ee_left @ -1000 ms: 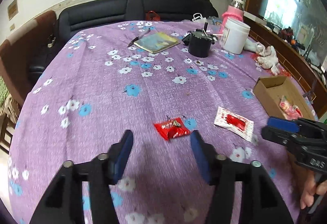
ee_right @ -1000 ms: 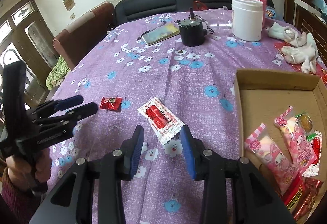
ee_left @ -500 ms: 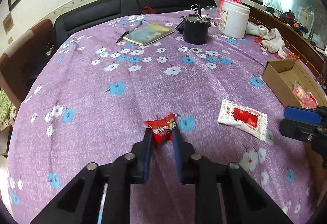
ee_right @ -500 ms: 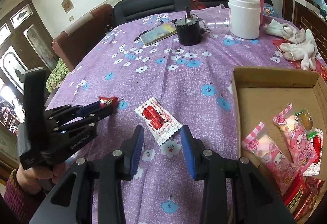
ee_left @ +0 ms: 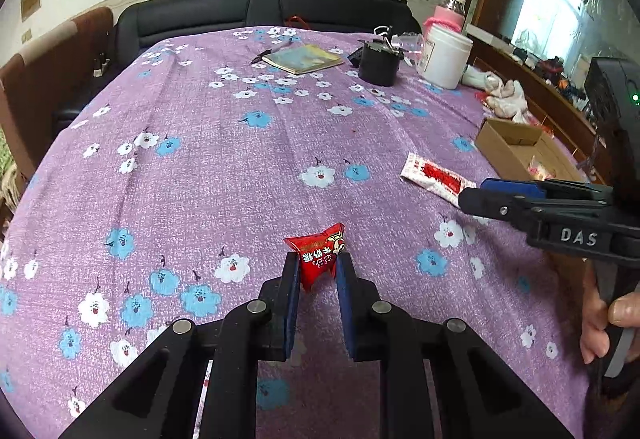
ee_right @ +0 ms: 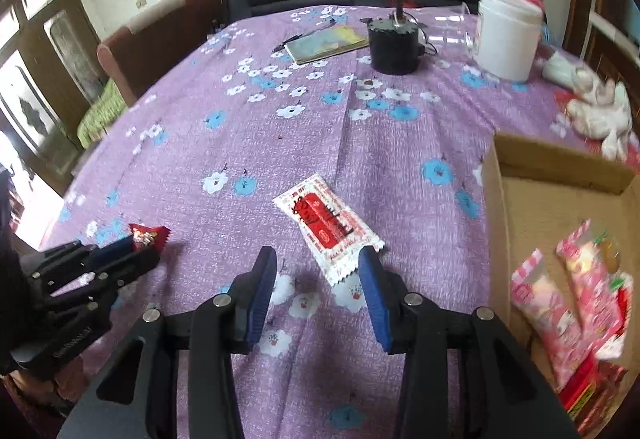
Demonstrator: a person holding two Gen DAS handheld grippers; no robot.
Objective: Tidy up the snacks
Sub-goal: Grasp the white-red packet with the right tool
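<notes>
My left claw (ee_left: 317, 271) clamped the small red foil candy packet (ee_left: 320, 257); my right claw (ee_right: 318, 265), just widening, straddled the white-and-red flat sachet's (ee_right: 326, 225) corner on the purple floral table (ee_right: 320, 127), gripping nothing.

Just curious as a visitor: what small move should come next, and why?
Probably lift the small red candy packet and carry it toward the brown cardboard box: the left tool is shut on it, and other wrapped snacks already lie in that box.

Soft daylight, window glare at the sides, fisheye bending with dark corners, and motion blur in the right view.
</notes>
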